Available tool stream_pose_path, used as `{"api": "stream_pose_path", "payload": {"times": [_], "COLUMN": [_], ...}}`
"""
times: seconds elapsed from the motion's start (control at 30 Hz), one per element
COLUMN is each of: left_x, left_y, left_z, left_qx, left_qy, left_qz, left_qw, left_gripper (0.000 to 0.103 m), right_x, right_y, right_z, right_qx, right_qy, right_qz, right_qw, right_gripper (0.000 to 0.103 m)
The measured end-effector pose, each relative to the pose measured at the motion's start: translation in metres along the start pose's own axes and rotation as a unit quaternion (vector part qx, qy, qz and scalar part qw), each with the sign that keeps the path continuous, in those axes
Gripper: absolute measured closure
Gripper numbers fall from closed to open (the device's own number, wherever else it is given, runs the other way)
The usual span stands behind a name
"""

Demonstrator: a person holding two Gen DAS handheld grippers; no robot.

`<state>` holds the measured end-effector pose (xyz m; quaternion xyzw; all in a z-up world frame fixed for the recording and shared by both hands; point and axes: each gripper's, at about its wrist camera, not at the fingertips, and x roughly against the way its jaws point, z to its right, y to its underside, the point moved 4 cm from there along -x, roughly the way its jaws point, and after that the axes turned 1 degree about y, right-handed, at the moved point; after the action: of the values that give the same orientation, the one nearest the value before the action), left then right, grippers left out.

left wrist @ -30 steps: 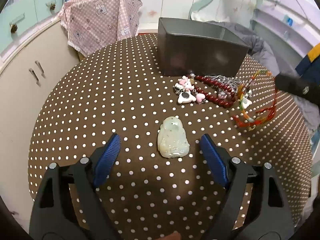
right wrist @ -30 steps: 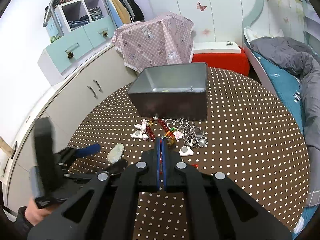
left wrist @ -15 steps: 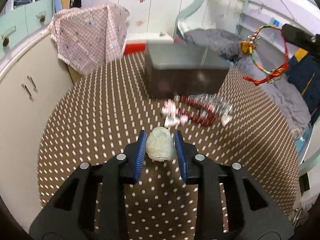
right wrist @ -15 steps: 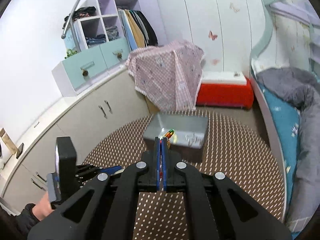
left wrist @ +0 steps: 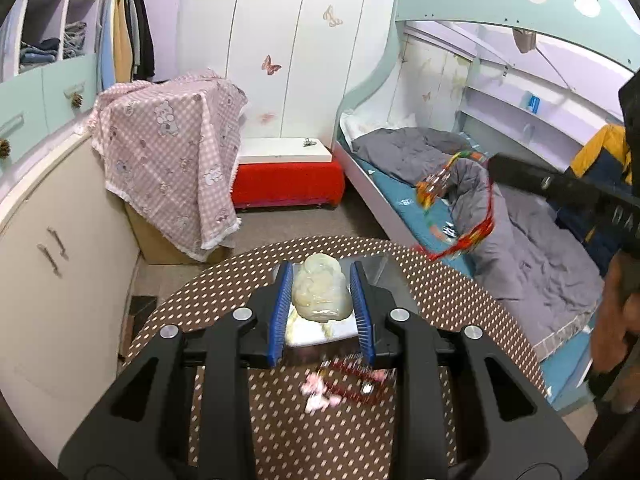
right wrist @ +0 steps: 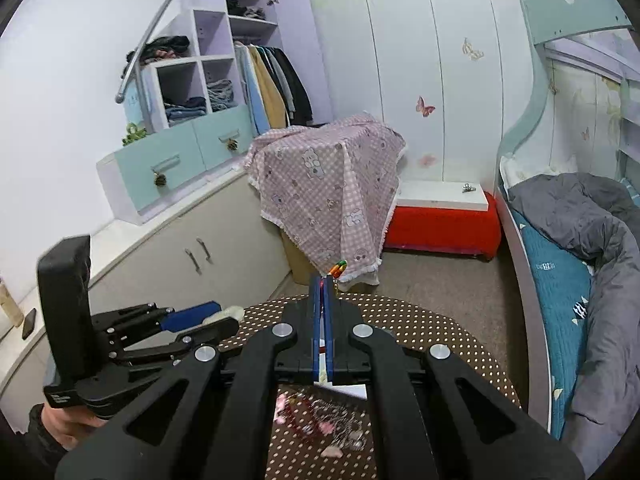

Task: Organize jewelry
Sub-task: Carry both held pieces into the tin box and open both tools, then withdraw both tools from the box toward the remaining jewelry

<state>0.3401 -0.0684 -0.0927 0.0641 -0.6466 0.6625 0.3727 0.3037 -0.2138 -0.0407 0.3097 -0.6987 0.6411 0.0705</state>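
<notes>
- Two tools are loaded: left tool (left wrist: 322, 300) pinches a pale stone pendant (left wrist: 320, 294) above the bench (left wrist: 460, 304).
- Right tool (right wrist: 323, 312), pressed together, grips a swinging red bracelet (left wrist: 460, 216); it could slip free.

Left tool (left wrist: 322, 300) clamping pale jade pendant (left wrist: 320, 294), above dotted table (left wrist: 460, 304)

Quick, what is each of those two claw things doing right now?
Left gripper: jaws closed on the pale jade pendant.
Right gripper: jaws shut on the red beaded bracelet, which dangles from them.
</notes>
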Motion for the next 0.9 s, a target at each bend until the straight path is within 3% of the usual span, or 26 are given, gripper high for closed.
{"api": "stream_pose_path", "payload": {"times": [0.27, 0.33, 0.37, 0.43, 0.5, 0.53, 0.9], "left_x": [-0.043, -0.049, -0.047, -0.045, -0.038, -0.033, 0.019], "left_y": [-0.019, -0.019, -0.018, -0.020, -0.016, -0.014, -0.003], "left_z": [-0.006, -0.012, -0.016, -0.022, -0.028, -0.030, -0.030], "left_qx": [0.021, 0.027, 0.035, 0.043, 0.048, 0.048, 0.037], "left_qy": [0.008, 0.001, -0.011, -0.017, -0.032, -0.039, -0.076], "left_qz": [-0.017, -0.019, -0.009, -0.006, -0.002, 0.002, 0.042], "left_qw": [0.9996, 0.9995, 0.9993, 0.9989, 0.9983, 0.9981, 0.9955], "left_gripper": [0.070, 0.026, 0.021, 0.018, 0.015, 0.014, 0.012], "right_x": [-0.060, -0.072, -0.076, -0.078, -0.073, -0.065, -0.012], "right_y": [0.009, 0.015, 0.018, 0.024, 0.028, 0.029, 0.028], "right_z": [0.021, 0.026, 0.030, 0.039, 0.045, 0.050, 0.051], "right_qx": [-0.030, -0.042, -0.049, -0.070, -0.085, -0.094, -0.102], "right_qy": [-0.011, -0.008, -0.003, 0.004, 0.016, 0.029, 0.074], "right_qz": [-0.058, -0.070, -0.076, -0.081, -0.072, -0.057, -0.002], "right_qw": [0.998, 0.997, 0.996, 0.994, 0.994, 0.994, 0.992], "right_gripper": [0.102, 0.098, 0.096, 0.075, 0.013, 0.008, 0.008]}}
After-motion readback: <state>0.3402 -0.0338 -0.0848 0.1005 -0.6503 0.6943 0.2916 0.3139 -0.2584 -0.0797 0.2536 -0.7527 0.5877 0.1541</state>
